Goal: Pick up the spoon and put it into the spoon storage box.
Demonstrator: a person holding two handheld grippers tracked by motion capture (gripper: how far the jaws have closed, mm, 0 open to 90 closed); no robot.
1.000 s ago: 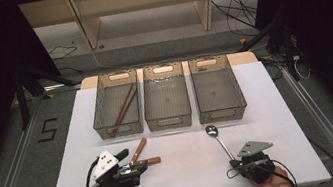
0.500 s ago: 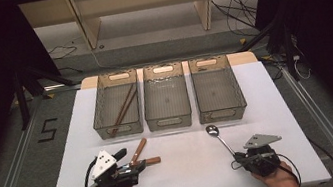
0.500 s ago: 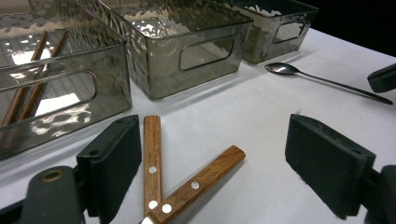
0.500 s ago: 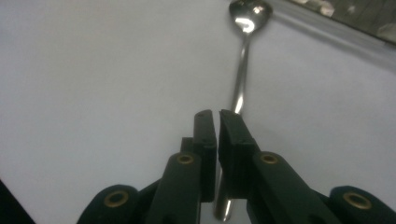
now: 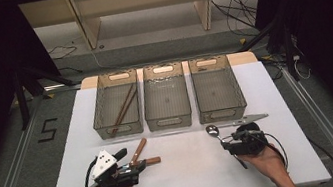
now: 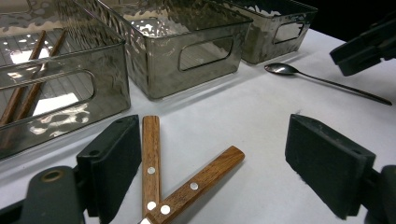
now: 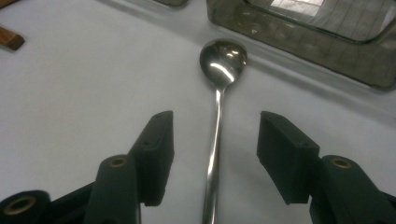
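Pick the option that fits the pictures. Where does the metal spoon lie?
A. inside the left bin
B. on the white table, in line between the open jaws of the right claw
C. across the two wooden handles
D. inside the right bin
B: in the right gripper view the spoon lies flat on the white table, its handle running between the open jaws of the right claw, neither pad touching it.

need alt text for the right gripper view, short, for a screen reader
A metal spoon lies on a white table, its handle running between the right gripper's two open black jaws, whose pads stand clear of it. Its bowl points away toward a clear smoky plastic bin at the top right; a brown wooden handle tip shows at the left edge.
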